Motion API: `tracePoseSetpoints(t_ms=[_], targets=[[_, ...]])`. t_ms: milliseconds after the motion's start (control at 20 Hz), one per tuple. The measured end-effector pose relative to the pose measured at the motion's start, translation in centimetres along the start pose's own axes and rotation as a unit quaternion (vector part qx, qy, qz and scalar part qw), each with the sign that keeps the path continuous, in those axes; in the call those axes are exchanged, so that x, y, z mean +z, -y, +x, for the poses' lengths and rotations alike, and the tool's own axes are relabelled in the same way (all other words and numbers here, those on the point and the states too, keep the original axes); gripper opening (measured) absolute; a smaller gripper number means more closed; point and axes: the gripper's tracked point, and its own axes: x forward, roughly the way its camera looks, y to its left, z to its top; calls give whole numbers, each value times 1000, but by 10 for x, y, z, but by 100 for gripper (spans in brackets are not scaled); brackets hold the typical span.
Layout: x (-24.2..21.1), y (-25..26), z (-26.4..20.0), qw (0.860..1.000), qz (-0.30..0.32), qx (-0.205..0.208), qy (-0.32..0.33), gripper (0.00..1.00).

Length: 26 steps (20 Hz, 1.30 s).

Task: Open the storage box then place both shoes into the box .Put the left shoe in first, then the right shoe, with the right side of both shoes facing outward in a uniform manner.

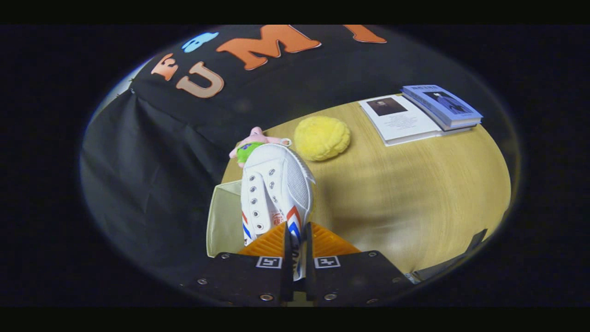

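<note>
Shoe (276,193), one white sneaker with red and blue side stripes, is pinched at its heel end between the narrowed fingers of the hand-held gripper (295,258), both pressing on it. Its long axis runs straight ahead from the fingers, toe pointing away, laces turned left. Just left of the fingers, under the shoe, sits one pale box (223,221) on the wooden surface (405,193). Beyond the toe: one pink plush toy (253,140), one yellow round cushion (321,137). Farther right, two books (424,113), touching.
</note>
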Motion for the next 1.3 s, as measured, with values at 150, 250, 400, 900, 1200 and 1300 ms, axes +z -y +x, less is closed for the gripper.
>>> tracePoseSetpoints(t_ms=[150,250,400,900,1200,1300], targets=[[-3,-33,10,999,-28,18,-12,11],[-10,-47,24,999,-39,22,-26,11],[-20,-64,43,997,-57,21,-45,11],[-54,-85,72,988,-132,-14,-80,21],[-23,-107,60,991,-126,38,-20,47],[-3,-102,49,991,-131,32,18,63]])
